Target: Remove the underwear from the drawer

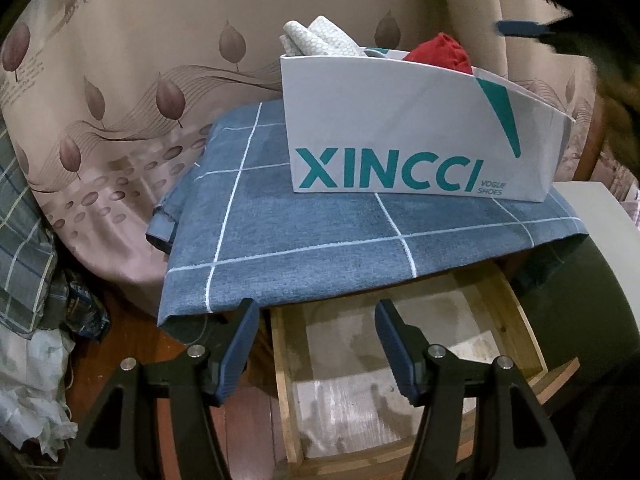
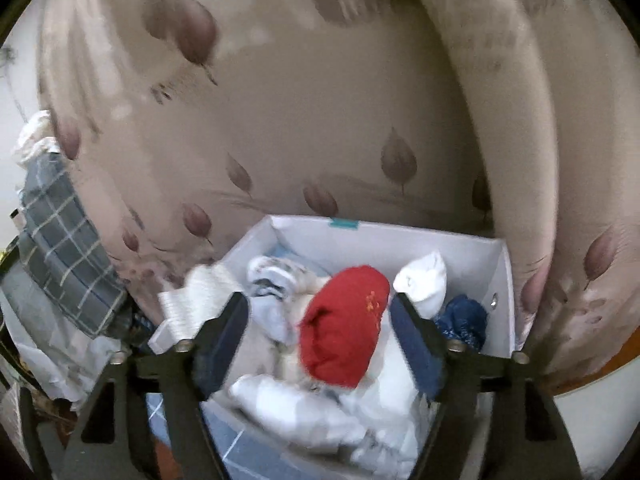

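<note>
The right claw (image 2: 320, 320) hangs over the white shoe box (image 2: 502, 276), its jaws spread wide and gripping nothing. The red underwear (image 2: 346, 324) lies between them, on top of the pale garments heaped in the box, with no pad pressing on it. To my eye this is a release: the piece looks set down, so the thing to do is lift straight up and away without snagging the cloth on the right-hand pad close beside it.

The left claw (image 1: 316, 344) is also open and empty, hovering above the pulled-out wooden drawer (image 1: 286, 360). Below it the drawer bottom looks bare, so I judge little is left to fetch. The box sits ahead of it on the blue checked cloth (image 1: 280, 240).
</note>
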The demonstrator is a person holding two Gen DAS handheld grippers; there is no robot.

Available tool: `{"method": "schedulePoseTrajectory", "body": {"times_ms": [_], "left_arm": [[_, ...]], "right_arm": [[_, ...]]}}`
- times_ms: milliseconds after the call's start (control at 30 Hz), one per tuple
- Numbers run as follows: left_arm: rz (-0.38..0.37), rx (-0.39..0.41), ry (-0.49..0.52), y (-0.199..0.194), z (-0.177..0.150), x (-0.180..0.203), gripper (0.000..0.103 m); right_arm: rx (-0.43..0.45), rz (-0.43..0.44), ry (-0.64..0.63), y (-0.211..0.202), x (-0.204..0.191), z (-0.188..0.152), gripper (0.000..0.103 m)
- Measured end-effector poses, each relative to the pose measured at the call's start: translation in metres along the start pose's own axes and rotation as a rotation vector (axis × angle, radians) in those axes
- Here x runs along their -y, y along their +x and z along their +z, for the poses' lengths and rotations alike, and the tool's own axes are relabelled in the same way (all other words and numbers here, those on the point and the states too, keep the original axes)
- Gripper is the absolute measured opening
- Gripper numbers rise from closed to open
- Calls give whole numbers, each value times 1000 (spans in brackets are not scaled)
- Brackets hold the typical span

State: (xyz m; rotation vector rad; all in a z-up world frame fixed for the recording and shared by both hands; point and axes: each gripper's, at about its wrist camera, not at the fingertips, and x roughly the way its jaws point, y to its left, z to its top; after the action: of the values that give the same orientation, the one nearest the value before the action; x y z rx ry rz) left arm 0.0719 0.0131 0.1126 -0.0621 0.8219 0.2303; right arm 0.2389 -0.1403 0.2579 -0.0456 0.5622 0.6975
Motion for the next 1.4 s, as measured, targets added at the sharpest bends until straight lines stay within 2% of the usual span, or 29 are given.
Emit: {"method": "schedulePoseTrajectory", "body": {"times_ms": [67, 167, 300, 400, 467, 567, 667, 767, 867, 1033, 1233, 1400], "left_arm": [[4, 5, 2, -1, 0, 1, 62], [11, 27, -1, -5, 0, 2, 62], [8, 101, -44, -17, 1, 0, 62], [5, 130, -88, -22, 1, -3, 62], [-3, 148, -119, -25, 1, -5, 62], [-45, 187, -172, -34, -1, -9, 62], [-31, 175, -177, -38, -3, -5, 62], [4, 146, -126, -40, -8, 7, 62], [27, 158, -76, -47, -15, 20, 62], [45, 212, -41, -63, -23, 29, 62], [39, 175, -67, -57, -23, 23, 62], [40, 178, -85, -55, -23, 20, 62]], "right_arm": [[61, -17, -32, -28, -12, -18, 94], [133, -55, -64, -65, -26, -52, 101], [218, -98, -39, -102, -30, -99, 102], [284, -186, -13, -121, -33, -133, 102], [239, -208, 25, -123, -30, -148, 102], [182, -171, 96, -123, -27, -161, 102], [175, -184, 28, -127, -40, -174, 102], [182, -166, -17, -130, -51, -183, 102], [175, -184, -57, -129, -59, -188, 102], [199, -189, -23, -137, -55, -190, 102], [186, -187, 2, -134, -49, -191, 102], [178, -194, -16, -130, -54, -194, 102]]}}
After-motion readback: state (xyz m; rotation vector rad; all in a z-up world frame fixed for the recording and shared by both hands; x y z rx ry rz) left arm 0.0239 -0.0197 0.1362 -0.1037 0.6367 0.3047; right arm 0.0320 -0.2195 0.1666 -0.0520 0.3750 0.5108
